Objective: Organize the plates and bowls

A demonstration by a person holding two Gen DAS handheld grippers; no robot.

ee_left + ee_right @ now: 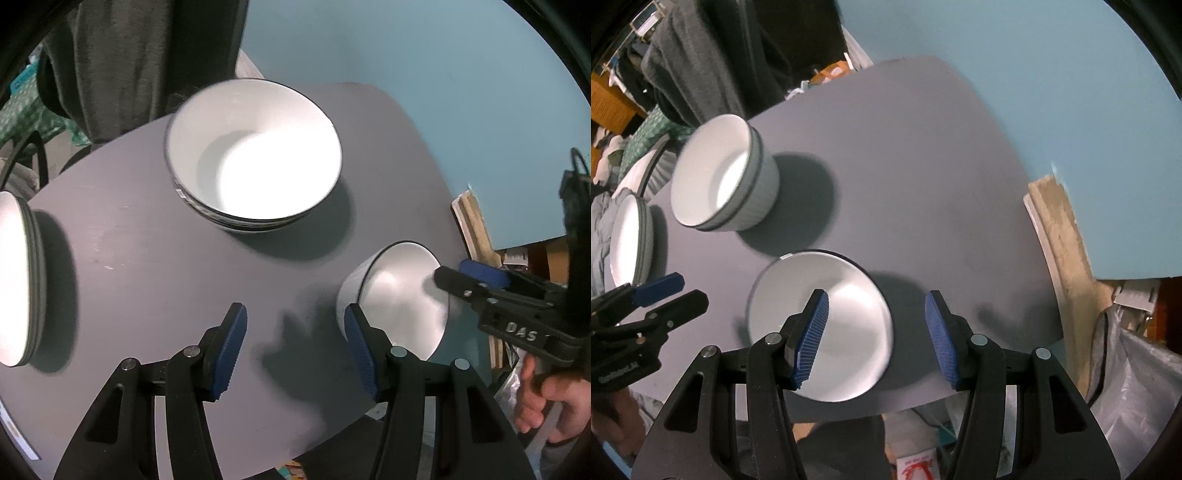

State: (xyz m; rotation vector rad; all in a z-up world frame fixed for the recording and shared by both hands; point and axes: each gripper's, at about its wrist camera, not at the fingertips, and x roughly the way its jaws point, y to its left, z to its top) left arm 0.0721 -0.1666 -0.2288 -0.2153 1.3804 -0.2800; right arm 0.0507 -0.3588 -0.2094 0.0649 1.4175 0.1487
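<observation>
Right claw [875, 339] apart, straddling lone bowl's [849, 295] rim; left claw [293, 350] apart, empty. Next: clamp, carry to bowl stack [724, 181].

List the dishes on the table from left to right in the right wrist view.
Stack of plates → stacked bowls → single bowl, nearest the camera, with the right gripper open over its right rim.

right claw [877, 334]: jaws apart, straddling rim of single white bowl [846, 354] | bowl stack [727, 177]: farther back on grey desk [923, 166] | plates [631, 240]: left edge | left claw [674, 291]: lower left, apart from bowl
</observation>
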